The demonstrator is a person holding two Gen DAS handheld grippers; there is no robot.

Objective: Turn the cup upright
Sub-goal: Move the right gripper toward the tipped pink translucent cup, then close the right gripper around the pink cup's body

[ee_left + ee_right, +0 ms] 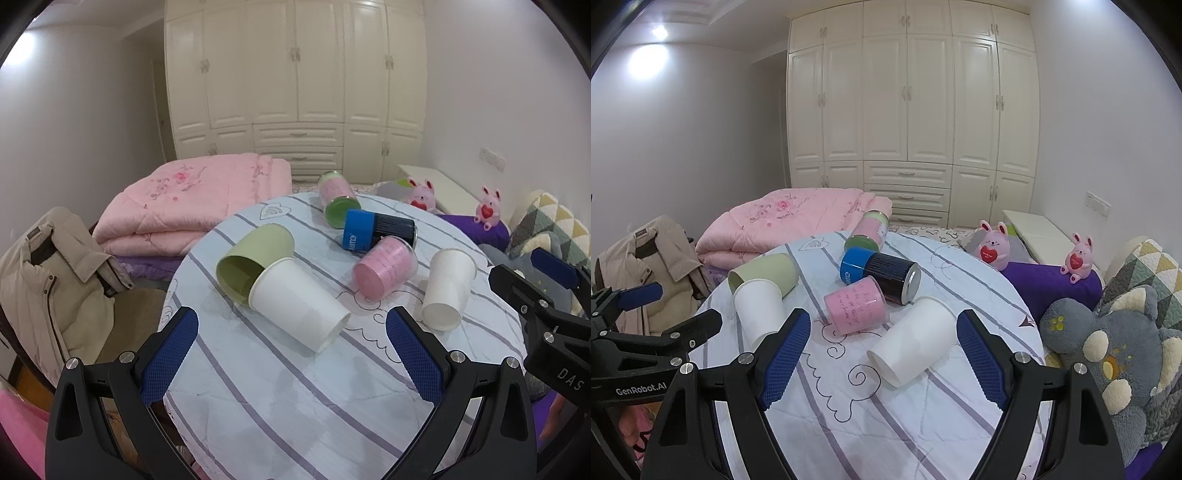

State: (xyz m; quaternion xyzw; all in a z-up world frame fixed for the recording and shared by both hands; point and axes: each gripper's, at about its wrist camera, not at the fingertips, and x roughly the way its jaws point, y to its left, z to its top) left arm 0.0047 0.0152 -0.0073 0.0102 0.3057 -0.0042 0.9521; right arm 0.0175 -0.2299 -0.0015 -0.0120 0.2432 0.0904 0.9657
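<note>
Several cups lie on their sides on a round table with a striped cloth (295,406). A large white paper cup (295,308) lies nearest my left gripper (291,328), which is open and empty just in front of it. A light green cup (255,258) lies behind it. A smaller white paper cup (916,341) lies between the open fingers of my right gripper (882,336), which is empty. A pink cup (855,308), a blue-and-black cup (882,277) and a pink-and-green cup (870,230) lie further back.
A folded pink quilt (192,206) lies behind the table. A beige jacket (48,280) hangs on a chair at the left. Pink bunny toys (993,245), a purple cushion (1049,286) and a grey plush toy (1108,354) crowd the right. A white wardrobe (908,110) fills the back wall.
</note>
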